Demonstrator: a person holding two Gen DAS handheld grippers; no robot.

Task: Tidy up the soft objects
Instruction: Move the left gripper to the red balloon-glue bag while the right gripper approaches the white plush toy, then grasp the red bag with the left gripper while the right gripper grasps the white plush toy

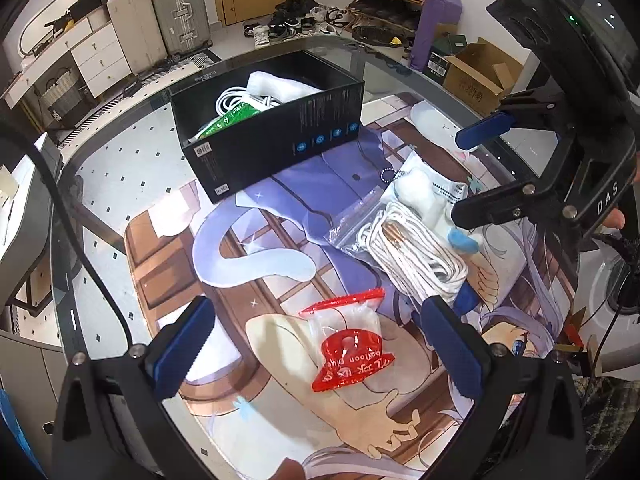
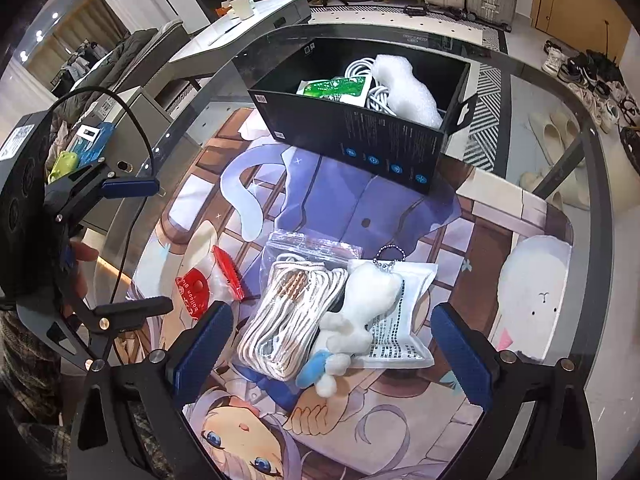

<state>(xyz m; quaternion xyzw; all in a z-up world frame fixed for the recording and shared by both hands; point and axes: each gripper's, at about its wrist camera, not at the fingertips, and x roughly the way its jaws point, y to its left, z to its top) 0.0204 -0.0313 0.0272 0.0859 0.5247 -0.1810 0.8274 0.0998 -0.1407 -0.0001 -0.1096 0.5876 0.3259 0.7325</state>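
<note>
A black box point(image 1: 280, 140) point(image 2: 360, 136) at the far side of the mat holds a white cable, a green packet point(image 2: 334, 88) and white foam point(image 2: 404, 80). On the mat lie a red balloon pack point(image 1: 348, 344) point(image 2: 212, 284), a bagged white rope coil point(image 1: 412, 252) point(image 2: 288, 320), a white plush keychain point(image 2: 360, 312) point(image 1: 420, 192) and a white sachet point(image 2: 404, 320). My left gripper point(image 1: 320, 344) is open above the red pack. My right gripper point(image 2: 332, 348) is open around the rope and plush; it also shows in the left wrist view point(image 1: 472, 176).
An anime-print mat point(image 1: 248, 280) point(image 2: 340, 208) covers a glass table point(image 1: 120, 184) point(image 2: 540, 128). Suitcases point(image 1: 160, 16), shoes point(image 1: 296, 20) and a cardboard box point(image 1: 476, 76) stand on the floor beyond. A white desk point(image 2: 240, 32) stands to the left.
</note>
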